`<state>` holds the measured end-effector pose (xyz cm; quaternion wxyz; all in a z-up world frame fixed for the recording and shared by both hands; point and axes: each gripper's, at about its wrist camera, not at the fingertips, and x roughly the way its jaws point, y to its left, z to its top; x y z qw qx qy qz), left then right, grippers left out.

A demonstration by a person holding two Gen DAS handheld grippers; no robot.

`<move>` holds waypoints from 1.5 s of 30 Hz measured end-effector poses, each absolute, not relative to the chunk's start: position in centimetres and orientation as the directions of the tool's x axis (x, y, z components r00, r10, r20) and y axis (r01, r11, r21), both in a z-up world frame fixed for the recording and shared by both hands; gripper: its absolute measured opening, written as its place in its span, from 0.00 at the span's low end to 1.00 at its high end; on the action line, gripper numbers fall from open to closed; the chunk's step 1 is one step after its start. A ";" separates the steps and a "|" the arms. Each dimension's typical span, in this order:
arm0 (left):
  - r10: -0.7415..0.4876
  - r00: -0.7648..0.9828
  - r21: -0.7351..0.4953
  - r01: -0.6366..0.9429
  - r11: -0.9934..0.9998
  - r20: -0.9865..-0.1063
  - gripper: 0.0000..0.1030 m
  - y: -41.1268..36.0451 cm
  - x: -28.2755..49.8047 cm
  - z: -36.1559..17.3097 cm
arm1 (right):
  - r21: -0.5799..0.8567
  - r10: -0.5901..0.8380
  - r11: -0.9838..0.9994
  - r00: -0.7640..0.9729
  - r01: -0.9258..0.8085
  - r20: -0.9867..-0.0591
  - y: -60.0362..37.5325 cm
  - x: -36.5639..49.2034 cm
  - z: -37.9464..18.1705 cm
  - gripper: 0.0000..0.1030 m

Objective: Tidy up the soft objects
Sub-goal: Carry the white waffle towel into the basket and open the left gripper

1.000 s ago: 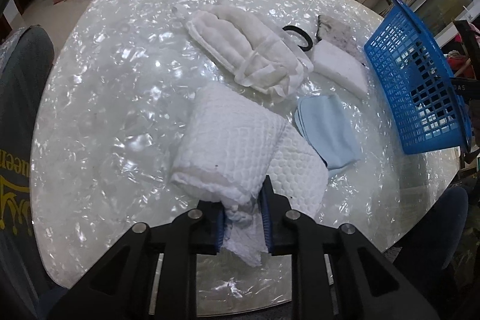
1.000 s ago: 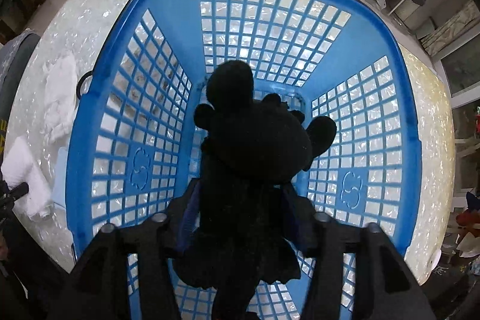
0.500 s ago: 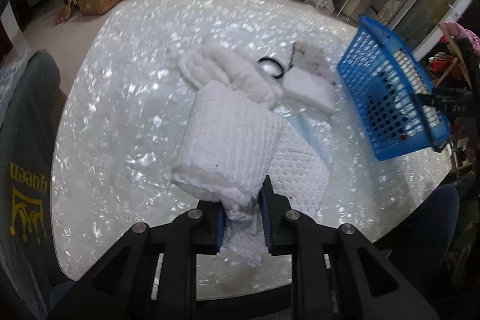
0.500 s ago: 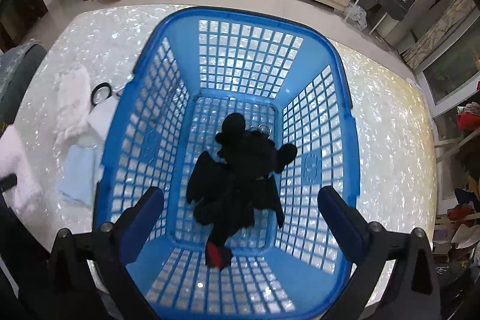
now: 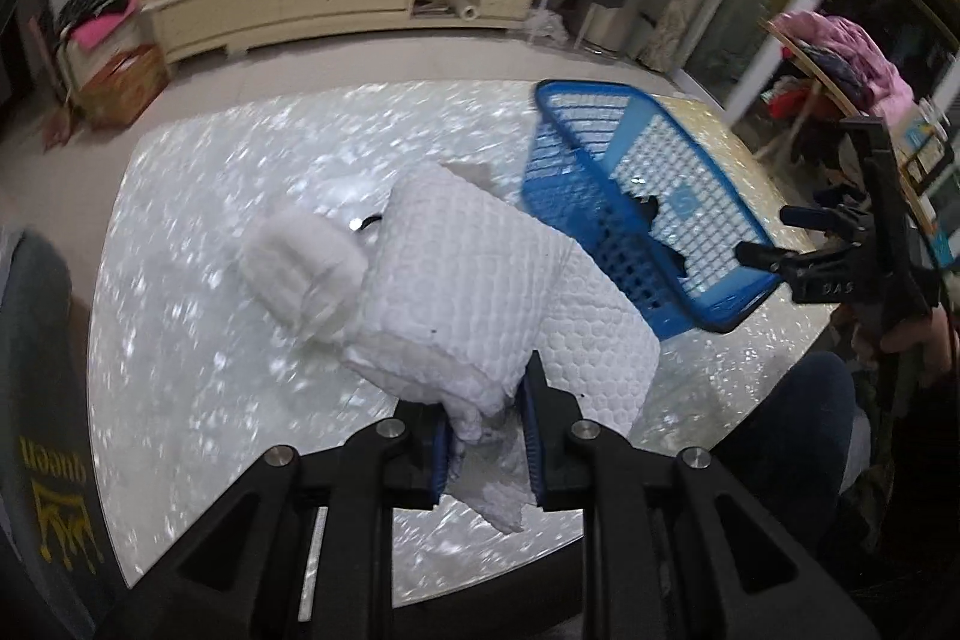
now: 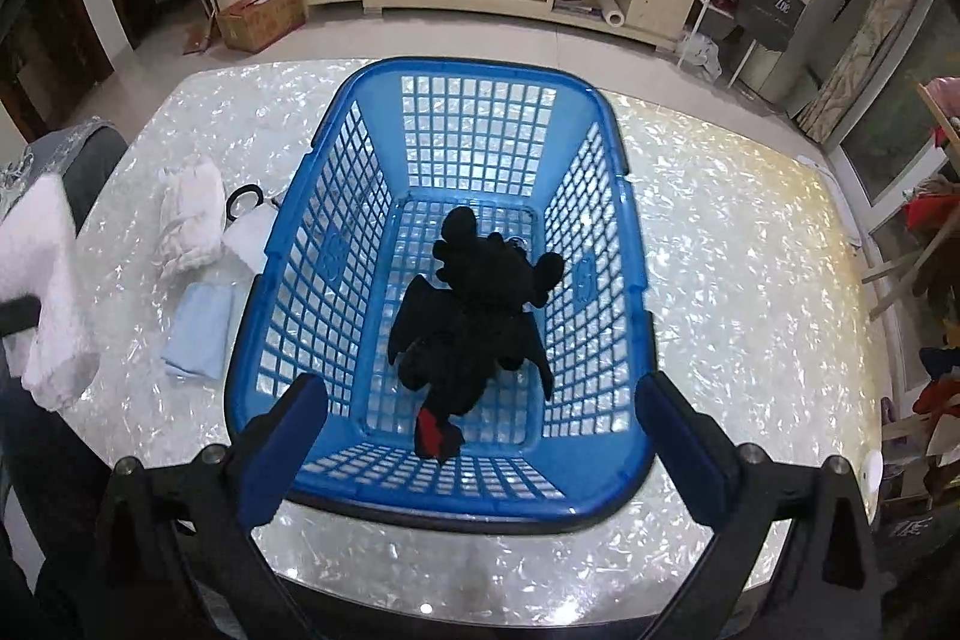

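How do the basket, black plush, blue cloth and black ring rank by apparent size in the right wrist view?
Largest to smallest:
1. basket
2. black plush, lying inside the basket
3. blue cloth, on the table left of the basket
4. black ring, partly hidden behind the basket's rim

The fisheye view makes nearer things look larger, but the gaps here are wide.

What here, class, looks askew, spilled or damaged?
Nothing stands out. The black plush lies inside the blue basket, the left gripper holds a white towel, and the right gripper is open above the basket.
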<state>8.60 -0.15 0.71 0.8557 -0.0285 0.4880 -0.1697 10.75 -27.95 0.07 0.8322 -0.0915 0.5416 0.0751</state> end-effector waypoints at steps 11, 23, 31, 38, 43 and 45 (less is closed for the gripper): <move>-0.381 0.452 -0.173 0.436 0.883 -0.807 0.18 -8.9 12.5 3.6 | -0.063 0.017 0.983 0.429 -0.173 -0.903 -30.7 10.7 0.0 1.00; -0.393 0.381 -0.116 0.578 0.808 -0.837 0.18 -16.4 18.9 1.4 | -0.031 0.021 0.993 0.419 -0.117 -0.908 -32.4 12.0 -2.1 1.00; -0.385 0.324 -0.128 0.598 0.791 -0.864 0.18 -17.9 23.0 -2.3 | -0.012 0.027 0.995 0.400 -0.094 -0.916 -33.4 13.4 -3.1 1.00; -0.377 0.293 -0.131 0.610 0.781 -0.879 0.18 -19.5 25.8 -4.9 | 0.021 0.046 0.997 0.382 -0.069 -0.923 -34.2 14.4 -4.2 1.00; -0.330 0.301 -0.084 0.612 0.786 -0.895 0.19 -20.3 26.8 -6.5 | 0.023 0.047 0.997 0.364 -0.070 -0.930 -34.2 14.9 -5.1 1.00; -0.313 0.309 -0.060 0.619 0.783 -0.898 0.27 -20.7 26.8 -6.5 | 0.025 0.050 0.997 0.361 -0.075 -0.931 -34.0 15.0 -5.3 1.00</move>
